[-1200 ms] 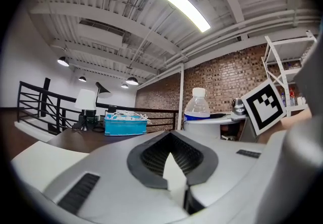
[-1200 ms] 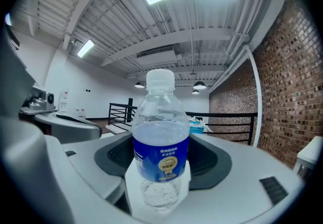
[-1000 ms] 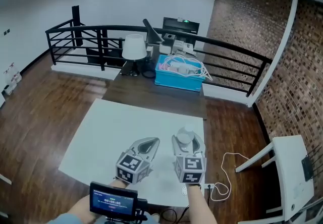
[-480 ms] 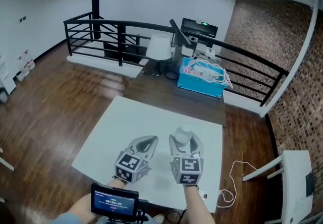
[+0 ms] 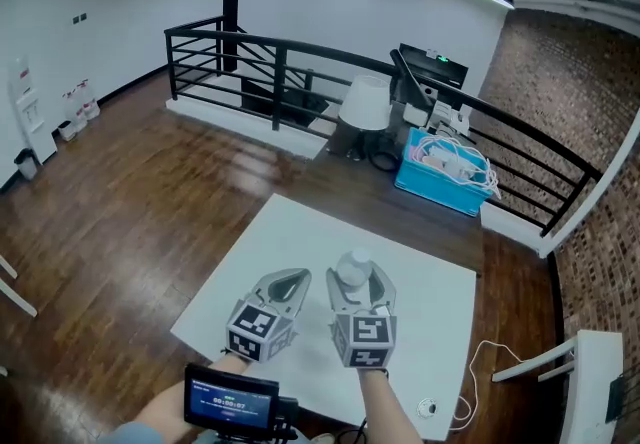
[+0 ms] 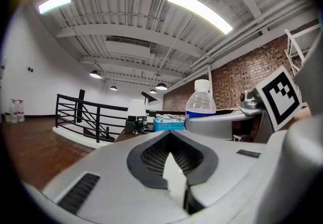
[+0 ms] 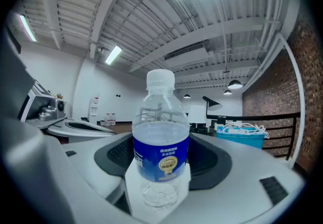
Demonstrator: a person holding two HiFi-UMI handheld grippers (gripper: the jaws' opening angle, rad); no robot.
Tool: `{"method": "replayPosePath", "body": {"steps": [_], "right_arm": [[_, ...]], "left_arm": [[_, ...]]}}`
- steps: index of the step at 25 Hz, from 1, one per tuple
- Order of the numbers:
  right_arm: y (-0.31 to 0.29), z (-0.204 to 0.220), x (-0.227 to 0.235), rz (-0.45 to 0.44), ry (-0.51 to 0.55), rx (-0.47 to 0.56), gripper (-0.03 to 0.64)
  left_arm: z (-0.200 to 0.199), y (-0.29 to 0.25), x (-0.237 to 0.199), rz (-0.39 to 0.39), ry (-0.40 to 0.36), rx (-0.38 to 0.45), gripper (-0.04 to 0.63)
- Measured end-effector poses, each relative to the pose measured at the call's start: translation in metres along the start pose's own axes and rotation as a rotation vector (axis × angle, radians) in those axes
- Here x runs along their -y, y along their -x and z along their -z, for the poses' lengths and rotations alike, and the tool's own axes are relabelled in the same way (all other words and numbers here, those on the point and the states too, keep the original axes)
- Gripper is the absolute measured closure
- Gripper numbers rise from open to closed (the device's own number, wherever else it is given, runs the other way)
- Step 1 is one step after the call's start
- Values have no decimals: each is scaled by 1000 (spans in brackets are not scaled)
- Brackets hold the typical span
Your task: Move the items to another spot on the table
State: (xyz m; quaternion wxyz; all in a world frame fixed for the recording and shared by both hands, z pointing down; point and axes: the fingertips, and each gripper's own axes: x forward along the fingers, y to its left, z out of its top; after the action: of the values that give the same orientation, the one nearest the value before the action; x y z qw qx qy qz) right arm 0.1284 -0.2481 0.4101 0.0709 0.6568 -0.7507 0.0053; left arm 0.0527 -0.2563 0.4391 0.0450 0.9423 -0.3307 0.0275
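Observation:
A clear water bottle (image 7: 160,140) with a blue label and white cap stands between the jaws of my right gripper (image 7: 161,170), whose dark pads press on its sides. From the head view the bottle's cap (image 5: 352,268) shows inside the right gripper (image 5: 356,284), above the near part of the white table (image 5: 300,232). Just to its left my left gripper (image 5: 290,283) is shut with nothing in it. In the left gripper view the left gripper (image 6: 171,161) has its jaws together, and the bottle (image 6: 200,106) rises behind the right gripper's jaw.
Beyond the white table is a dark wooden table with a white lamp (image 5: 365,104), a monitor (image 5: 430,72) and a blue bin of cables (image 5: 447,172). A black railing (image 5: 270,62) runs behind. A small screen (image 5: 230,399) sits by my hands. A white cable (image 5: 480,372) lies on the floor at right.
The head view has swung leftward, so the tables and railing sit farther right in the picture. Both grippers keep their posture, and the bottle stays in the right one.

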Motion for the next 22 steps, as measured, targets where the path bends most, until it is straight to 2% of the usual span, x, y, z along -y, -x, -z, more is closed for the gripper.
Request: {"method": "replayPosePath", "body": {"steps": [13,22], "right_arm": [[-86,-4,-105,-138,-1,5,327],[-135,5,-182,-245,-3,2,327]], "left_arm": [[5,48,-119,-137,8,13,584],[23,89,-188,-234,18,-3,584]]}}
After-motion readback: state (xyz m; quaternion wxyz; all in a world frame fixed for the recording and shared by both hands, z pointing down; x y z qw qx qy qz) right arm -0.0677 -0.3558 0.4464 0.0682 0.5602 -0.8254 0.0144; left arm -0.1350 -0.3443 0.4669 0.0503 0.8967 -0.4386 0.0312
